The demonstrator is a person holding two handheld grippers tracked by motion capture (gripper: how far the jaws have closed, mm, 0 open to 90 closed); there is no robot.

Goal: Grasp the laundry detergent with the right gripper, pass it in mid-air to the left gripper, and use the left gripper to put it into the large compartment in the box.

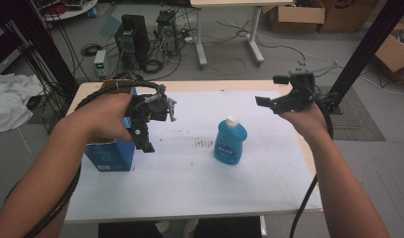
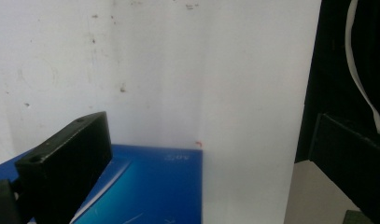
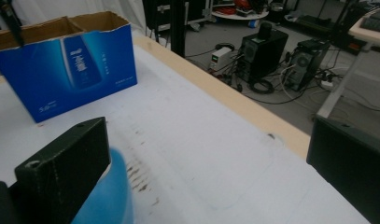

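Observation:
A blue bottle (image 1: 230, 142) with a white cap stands on the white table (image 1: 189, 183), right of centre. An open-topped blue carton (image 1: 109, 155) stands near the table's left edge. My left gripper (image 1: 155, 126) hovers over the carton's right side, jaws wide apart and empty; in its own view the left gripper (image 2: 206, 182) looks down on the carton's blue face (image 2: 150, 186). My right gripper (image 1: 270, 90) is held up above the table's right part, open and empty. In the right gripper view the right gripper (image 3: 206, 177) faces the carton (image 3: 71, 70), with the bottle (image 3: 110, 196) low behind its left jaw.
Beyond the table's far edge, computer towers (image 1: 132, 39) and loose cables lie on the floor by a desk's legs (image 1: 202, 39). A black frame post (image 1: 363, 54) rises at the right. Cardboard boxes (image 1: 296, 15) sit at the back right, white cloth (image 1: 11, 99) at the left.

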